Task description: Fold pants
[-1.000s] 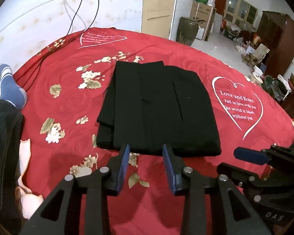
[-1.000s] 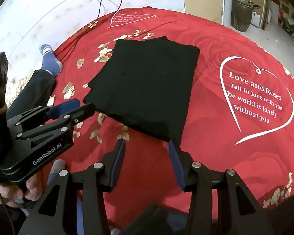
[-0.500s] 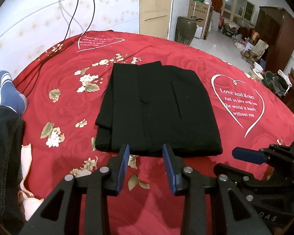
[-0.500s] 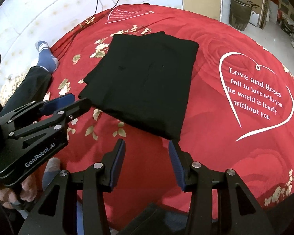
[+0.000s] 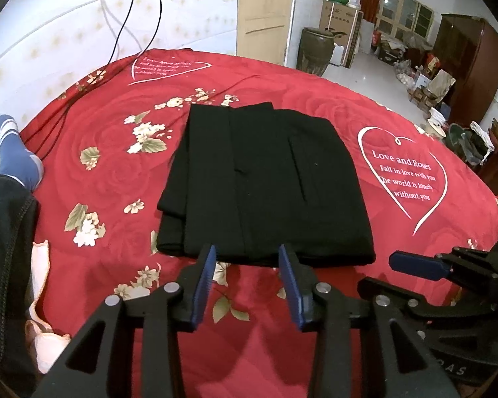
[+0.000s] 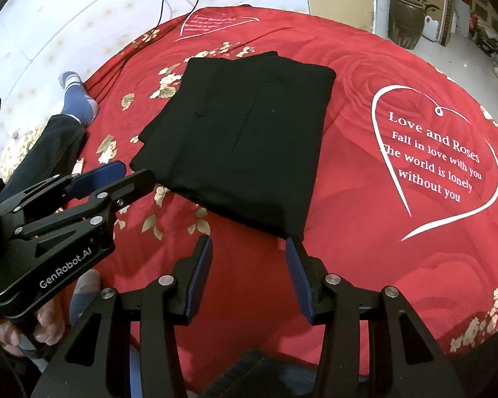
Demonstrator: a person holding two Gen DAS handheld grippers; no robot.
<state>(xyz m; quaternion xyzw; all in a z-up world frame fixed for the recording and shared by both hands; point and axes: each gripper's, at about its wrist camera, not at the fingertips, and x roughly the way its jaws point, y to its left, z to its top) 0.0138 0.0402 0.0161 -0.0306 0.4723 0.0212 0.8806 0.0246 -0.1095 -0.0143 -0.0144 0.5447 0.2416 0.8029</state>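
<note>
The black pants (image 5: 265,185) lie folded into a flat rectangle on the red bedspread (image 5: 99,258); they also show in the right wrist view (image 6: 242,139). My left gripper (image 5: 247,258) is open and empty, its tips just short of the fold's near edge. My right gripper (image 6: 249,248) is open and empty, near the fold's near right corner. Each gripper shows in the other's view: the right one (image 5: 425,267) at the right, the left one (image 6: 116,179) at the left.
A person's leg in dark jeans with a blue sock (image 5: 15,156) lies on the bed's left side. Black cables (image 5: 126,33) hang down the white wall. A dark jar (image 5: 315,49), boxes and a wooden wardrobe (image 5: 471,66) stand beyond the bed.
Both grippers have drawn back slightly and risen; the folded pants sit a little farther in view. The jaws stay open.
</note>
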